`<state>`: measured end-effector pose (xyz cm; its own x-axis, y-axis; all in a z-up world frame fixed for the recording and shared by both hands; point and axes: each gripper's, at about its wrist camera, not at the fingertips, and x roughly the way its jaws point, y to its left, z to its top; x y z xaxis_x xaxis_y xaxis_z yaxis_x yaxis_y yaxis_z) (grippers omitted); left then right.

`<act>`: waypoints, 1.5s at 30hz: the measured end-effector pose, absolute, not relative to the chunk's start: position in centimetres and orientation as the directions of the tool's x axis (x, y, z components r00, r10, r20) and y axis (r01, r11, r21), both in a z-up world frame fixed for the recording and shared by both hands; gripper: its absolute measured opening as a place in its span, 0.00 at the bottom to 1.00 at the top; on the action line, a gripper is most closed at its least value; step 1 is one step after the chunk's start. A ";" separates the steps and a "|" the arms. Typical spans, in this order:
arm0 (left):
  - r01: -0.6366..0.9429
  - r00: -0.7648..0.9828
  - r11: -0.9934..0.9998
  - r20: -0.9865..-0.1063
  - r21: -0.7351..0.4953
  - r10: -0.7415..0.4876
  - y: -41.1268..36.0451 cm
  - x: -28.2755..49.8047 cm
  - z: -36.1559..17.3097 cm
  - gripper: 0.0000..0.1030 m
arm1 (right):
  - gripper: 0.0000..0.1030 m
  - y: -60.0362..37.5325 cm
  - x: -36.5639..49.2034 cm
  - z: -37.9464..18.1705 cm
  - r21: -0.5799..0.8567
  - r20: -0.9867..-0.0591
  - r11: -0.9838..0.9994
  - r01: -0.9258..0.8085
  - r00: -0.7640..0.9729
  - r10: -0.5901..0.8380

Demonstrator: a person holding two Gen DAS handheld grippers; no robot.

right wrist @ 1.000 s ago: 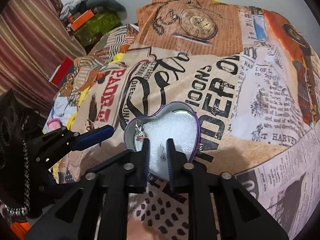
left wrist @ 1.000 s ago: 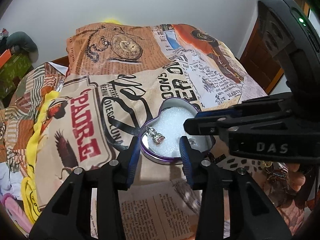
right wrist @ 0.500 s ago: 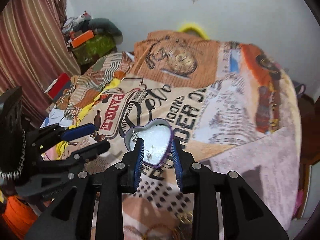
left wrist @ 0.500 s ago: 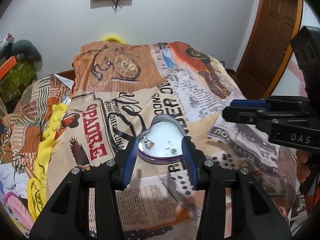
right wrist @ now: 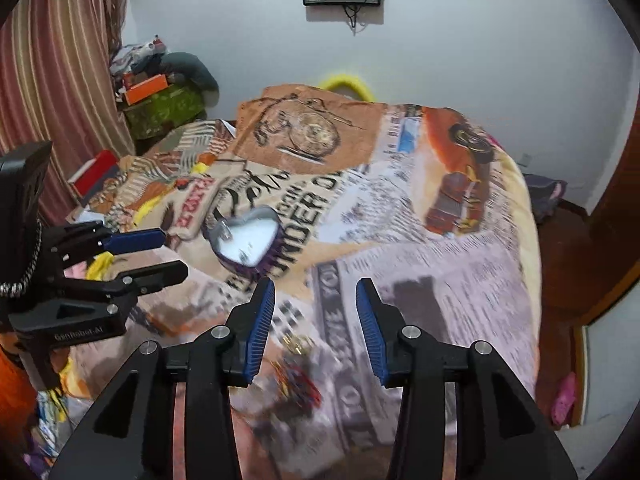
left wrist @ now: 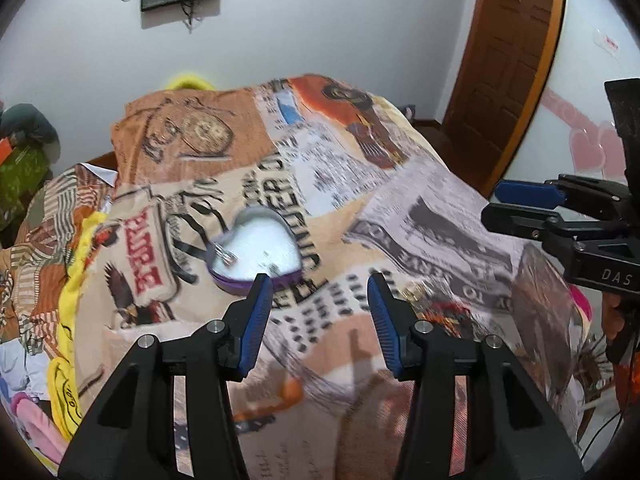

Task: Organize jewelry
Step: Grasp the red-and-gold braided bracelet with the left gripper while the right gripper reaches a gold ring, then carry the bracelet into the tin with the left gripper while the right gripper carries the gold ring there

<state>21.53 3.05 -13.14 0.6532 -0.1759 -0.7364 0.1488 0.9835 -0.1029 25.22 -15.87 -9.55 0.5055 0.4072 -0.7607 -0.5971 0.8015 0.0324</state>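
The left gripper [left wrist: 320, 300] stands with its blue-padded jaws spread wide and nothing between them, raised above the bed on the near side of the purple heart-shaped tin with a white foam lining [left wrist: 256, 252]. The right gripper [right wrist: 314, 308] is likewise spread wide and empty, held above the bedspread to the near right of that tin. With both grippers drawn apart from the tin and parted like this, they look to be between pickups rather than in the middle of a placement; that is a judgement from their pose.

The tin lies open on the newspaper-print bedspread [left wrist: 400, 208], its lining facing up so small pieces can be dropped in and stay put on the foam. A silver ring with a stone [left wrist: 226, 256] rests on the foam at the tin's left side, and a smaller silver piece [left wrist: 274, 268] lies near the tin's near edge; it is too blurred to name.

Nearer than the tin, just beyond the right gripper's pads, a small gold-coloured piece [right wrist: 296, 344] sits on the bedspread, with a blurred tangle of coloured jewelry [right wrist: 298, 380] nearer still. These loose items are probably what remains to be sorted, and the right gripper, already wide and pointed over them, seems best placed to take the next one.
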 end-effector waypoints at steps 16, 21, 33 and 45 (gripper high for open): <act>0.233 0.488 0.955 -0.827 -0.184 -0.279 -2.1 22.0 -19.2 0.28 | 0.38 -19.9 23.3 -14.0 0.025 -0.812 0.817 -0.576 0.465 0.353; 0.226 0.476 0.946 -0.821 -0.232 -0.315 -2.1 22.3 -20.3 0.15 | 0.38 -20.0 23.3 -14.1 0.052 -0.808 0.815 -0.578 0.455 0.374; 0.151 0.548 0.967 -0.797 -0.206 -0.255 1.1 22.2 -19.3 0.01 | 0.38 -16.9 24.7 -15.6 0.075 -0.828 0.774 -0.629 0.393 0.400; 0.123 0.569 0.973 -0.789 -0.197 -0.231 2.7 22.8 -20.7 0.01 | 0.38 -12.9 26.7 -17.9 0.052 -0.869 0.708 -0.704 0.318 0.379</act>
